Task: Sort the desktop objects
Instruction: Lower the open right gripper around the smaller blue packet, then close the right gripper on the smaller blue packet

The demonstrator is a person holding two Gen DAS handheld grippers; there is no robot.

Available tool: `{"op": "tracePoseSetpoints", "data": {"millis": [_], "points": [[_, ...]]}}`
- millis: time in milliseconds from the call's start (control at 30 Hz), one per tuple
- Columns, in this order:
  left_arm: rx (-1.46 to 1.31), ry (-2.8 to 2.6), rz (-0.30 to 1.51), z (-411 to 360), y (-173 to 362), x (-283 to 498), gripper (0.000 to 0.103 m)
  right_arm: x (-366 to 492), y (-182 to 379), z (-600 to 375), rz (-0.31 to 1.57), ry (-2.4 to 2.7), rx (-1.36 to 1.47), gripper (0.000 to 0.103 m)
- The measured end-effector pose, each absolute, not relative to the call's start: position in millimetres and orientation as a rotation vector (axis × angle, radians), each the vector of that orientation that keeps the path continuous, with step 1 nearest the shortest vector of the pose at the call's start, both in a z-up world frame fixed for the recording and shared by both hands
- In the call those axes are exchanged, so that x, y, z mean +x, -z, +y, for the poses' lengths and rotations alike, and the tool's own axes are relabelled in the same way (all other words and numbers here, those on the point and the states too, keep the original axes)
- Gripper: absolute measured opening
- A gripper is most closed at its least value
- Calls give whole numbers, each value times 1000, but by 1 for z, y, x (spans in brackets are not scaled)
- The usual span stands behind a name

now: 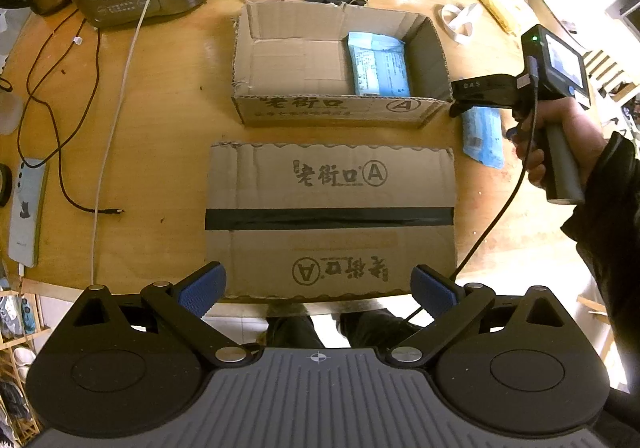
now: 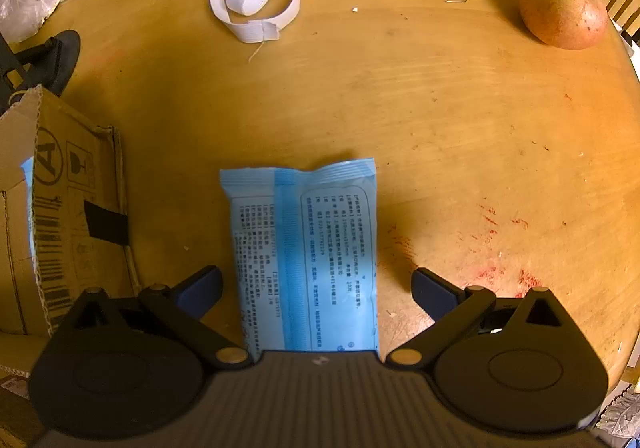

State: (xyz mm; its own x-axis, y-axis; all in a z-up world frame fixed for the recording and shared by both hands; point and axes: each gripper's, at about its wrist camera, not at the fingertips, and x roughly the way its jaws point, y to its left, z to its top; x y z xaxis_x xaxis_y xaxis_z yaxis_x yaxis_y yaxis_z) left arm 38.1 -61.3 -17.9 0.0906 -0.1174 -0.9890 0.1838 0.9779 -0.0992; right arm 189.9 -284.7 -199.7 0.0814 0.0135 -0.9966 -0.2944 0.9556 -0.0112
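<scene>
Right wrist view is showing the right gripper (image 2: pixel 316 288) hovering over a blue wet-wipe packet (image 2: pixel 306 248) lying flat on the wooden tabletop (image 2: pixel 440 107), its jaws spread wide on either side, gripping nothing. Just left is sitting an open cardboard box (image 1: pixel 340 59), already holding a second blue packet (image 1: pixel 378 65). Nearer the person, the left gripper (image 1: pixel 320 290) is hanging with jaws wide apart and empty above a flattened cardboard sheet (image 1: pixel 332 219).
</scene>
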Motion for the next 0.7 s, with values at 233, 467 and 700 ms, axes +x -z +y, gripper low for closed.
{"op": "tracePoseSetpoints", "data": {"millis": [233, 467, 700], "points": [[52, 222, 1461, -61, 18, 38, 101, 188, 199, -284, 1472, -233, -230, 103], [50, 222, 1459, -60, 18, 37, 101, 186, 198, -283, 1472, -234, -228, 103], [49, 222, 1456, -60, 18, 37, 101, 182, 189, -282, 1448, -252, -218, 75]]}}
